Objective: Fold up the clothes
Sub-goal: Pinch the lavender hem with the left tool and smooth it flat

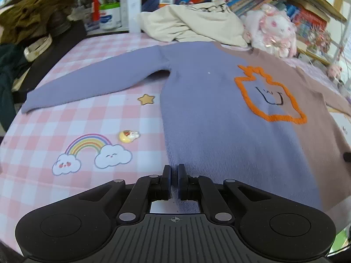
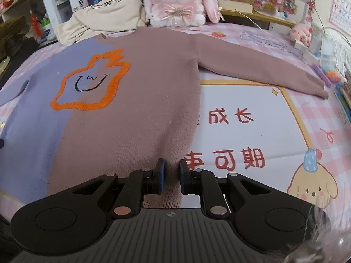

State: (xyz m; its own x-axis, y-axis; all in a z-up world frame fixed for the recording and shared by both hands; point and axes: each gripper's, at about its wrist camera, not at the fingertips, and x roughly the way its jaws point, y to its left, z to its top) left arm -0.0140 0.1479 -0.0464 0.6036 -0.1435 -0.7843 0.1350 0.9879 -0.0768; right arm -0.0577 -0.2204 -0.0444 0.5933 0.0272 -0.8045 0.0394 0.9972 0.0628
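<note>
Nearest us, our left gripper (image 1: 174, 180) pinches the lilac hem corner of the sweater (image 1: 219, 114) almost shut, while our right gripper (image 2: 171, 178) has the mauve hem corner between pads that look closed down onto the knit. This two-tone sweater lies flat, face up, sleeves spread, on the pink checked table mat (image 1: 92, 118). We judge it soft, floppy and fairly light, stretchy at the ribbed hem, so corner grips suit it. Its fuzzy orange outline (image 2: 87, 83) stands raised. Behind sits a plush bunny (image 2: 177, 2).
</note>
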